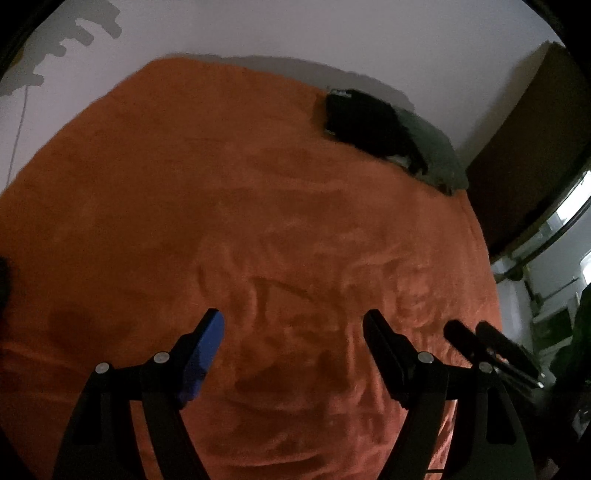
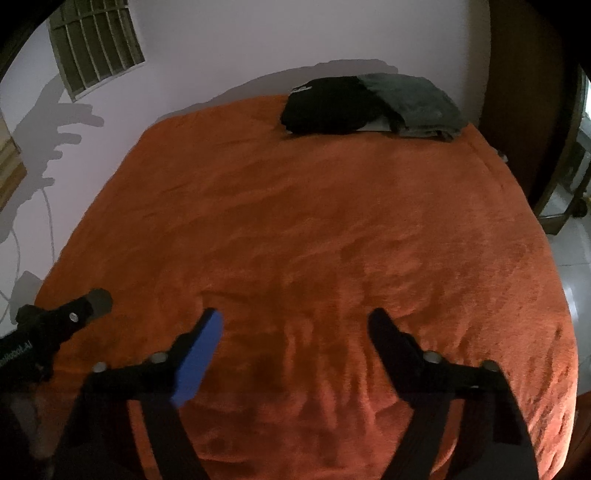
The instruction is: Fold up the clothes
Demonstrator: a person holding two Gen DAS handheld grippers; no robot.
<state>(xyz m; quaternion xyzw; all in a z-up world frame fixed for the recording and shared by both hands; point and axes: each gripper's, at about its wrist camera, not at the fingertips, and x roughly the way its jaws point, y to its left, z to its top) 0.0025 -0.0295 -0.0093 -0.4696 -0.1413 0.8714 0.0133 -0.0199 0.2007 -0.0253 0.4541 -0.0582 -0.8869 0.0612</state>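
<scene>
A folded black garment (image 1: 364,122) (image 2: 325,107) and a folded grey-green one (image 1: 432,147) (image 2: 413,99) lie side by side at the far right corner of the orange bed cover (image 1: 184,203) (image 2: 295,221). My left gripper (image 1: 295,325) hovers open over the near part of the cover with nothing between its fingers. My right gripper (image 2: 295,325) is also open and empty, to the right of the left one. Each gripper's tip shows at the edge of the other's view: the right gripper (image 1: 476,336) and the left gripper (image 2: 92,302).
A pale wall (image 1: 295,33) runs behind the bed. A barred vent (image 2: 96,44) sits high on it at the left. A dark wooden door or wardrobe (image 2: 524,92) stands at the right, with white floor tiles (image 2: 569,251) beside the bed.
</scene>
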